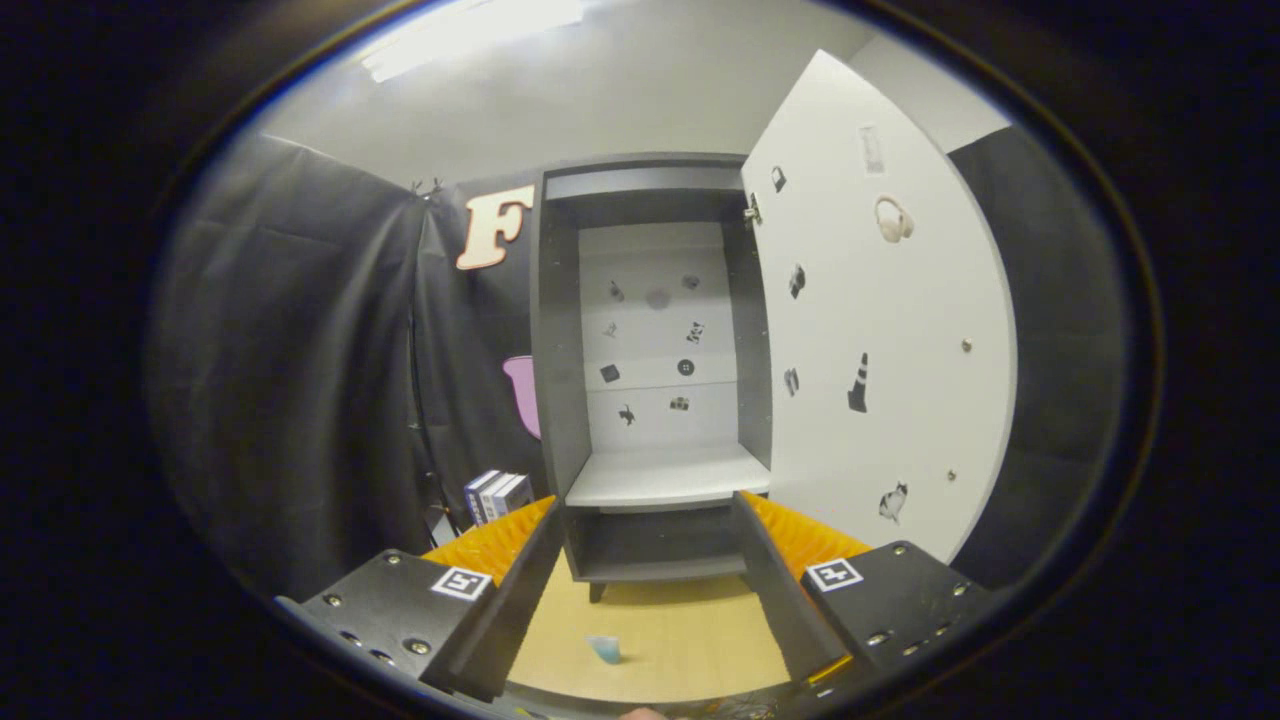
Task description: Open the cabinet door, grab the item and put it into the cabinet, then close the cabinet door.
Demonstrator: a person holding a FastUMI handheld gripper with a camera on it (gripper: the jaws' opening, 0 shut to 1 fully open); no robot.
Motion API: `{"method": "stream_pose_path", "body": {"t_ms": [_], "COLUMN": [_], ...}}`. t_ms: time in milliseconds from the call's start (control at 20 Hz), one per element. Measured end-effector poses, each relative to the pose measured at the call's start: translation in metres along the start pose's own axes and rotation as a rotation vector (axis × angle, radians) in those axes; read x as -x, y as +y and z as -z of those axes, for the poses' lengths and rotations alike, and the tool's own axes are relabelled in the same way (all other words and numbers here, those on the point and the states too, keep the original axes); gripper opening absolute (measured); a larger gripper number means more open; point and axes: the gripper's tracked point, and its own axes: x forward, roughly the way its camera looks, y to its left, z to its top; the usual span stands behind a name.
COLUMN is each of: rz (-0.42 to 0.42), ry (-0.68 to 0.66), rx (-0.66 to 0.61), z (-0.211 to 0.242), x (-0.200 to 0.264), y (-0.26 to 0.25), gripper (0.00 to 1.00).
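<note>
A tall dark cabinet [556,330] stands straight ahead, beyond my fingers. Its white door [880,330], dotted with small stickers, is swung wide open to the right. Inside, a pale shelf [665,478] is bare, and the white back panel carries several stickers. A small light-blue item [604,648] lies on the wooden floor [690,630], low between my two fingers and nearer than the cabinet. My gripper [648,525] is open, its fingers spread wide with nothing between them.
Black cloth walls hang on the left and behind the cabinet. A few books [497,494] stand on the floor left of the cabinet's foot. A lower dark compartment [655,545] sits under the shelf.
</note>
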Motion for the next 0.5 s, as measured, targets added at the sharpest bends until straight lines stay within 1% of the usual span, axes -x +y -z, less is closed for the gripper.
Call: {"method": "stream_pose_path", "body": {"t_ms": [150, 300, 400, 500], "rz": [-0.011, -0.022, -0.022, -0.040], "ry": [0.037, 0.018, 0.042, 0.085], "rx": [0.003, 0.009, 0.009, -0.018], "z": [0.016, 0.019, 0.034, 0.059], "x": [-0.013, -0.019, -0.026, -0.033], "y": [0.005, 0.011, 0.013, 0.023], "gripper": [0.98, 0.99, 0.99, 0.99]}}
